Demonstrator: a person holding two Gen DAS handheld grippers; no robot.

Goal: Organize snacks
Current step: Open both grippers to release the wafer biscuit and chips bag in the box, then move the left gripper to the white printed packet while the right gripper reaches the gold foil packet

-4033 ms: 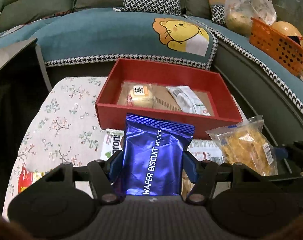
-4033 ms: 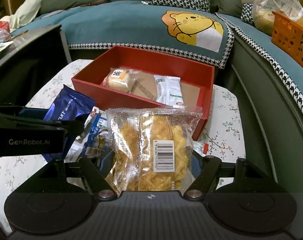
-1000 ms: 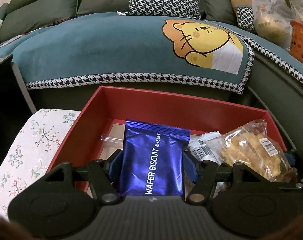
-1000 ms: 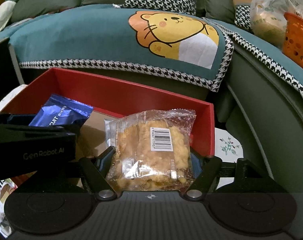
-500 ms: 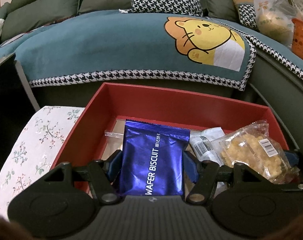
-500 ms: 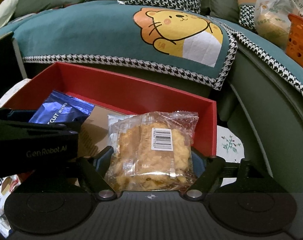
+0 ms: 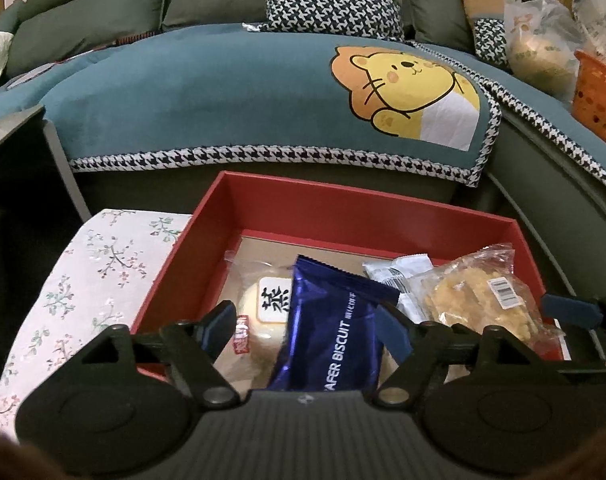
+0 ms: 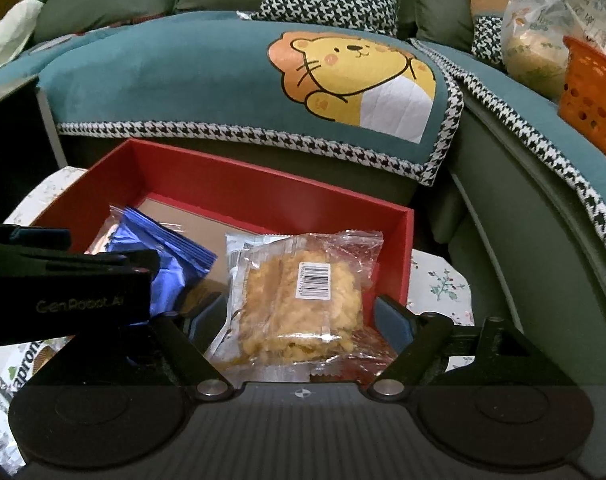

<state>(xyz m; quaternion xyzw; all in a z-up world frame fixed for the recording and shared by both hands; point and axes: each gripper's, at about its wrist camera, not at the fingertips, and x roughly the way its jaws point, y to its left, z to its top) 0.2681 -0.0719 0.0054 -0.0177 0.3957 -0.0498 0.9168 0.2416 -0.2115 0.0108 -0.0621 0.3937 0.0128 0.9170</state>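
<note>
Both grippers now spread – left gripper (image 7: 307, 322), right gripper (image 8: 303, 316) – glossy blue wafer pack (image 7: 335, 328), clear crumbly-snack bag (image 8: 303, 296) loose in red box (image 7: 343, 208)

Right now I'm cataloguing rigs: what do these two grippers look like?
Both are matte black with ribbed bases, round side discs, silver pivot screws and blue finger pads. The left gripper carries faint "GenRobot.AI" lettering on its side; the right gripper looks the same. No cables or sleeves visible.

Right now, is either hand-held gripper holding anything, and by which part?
Nothing is held. The left hand-held gripper stands open around the blue wafer biscuit packet; the right hand-held gripper stands open around the clear pastry bag.
</note>
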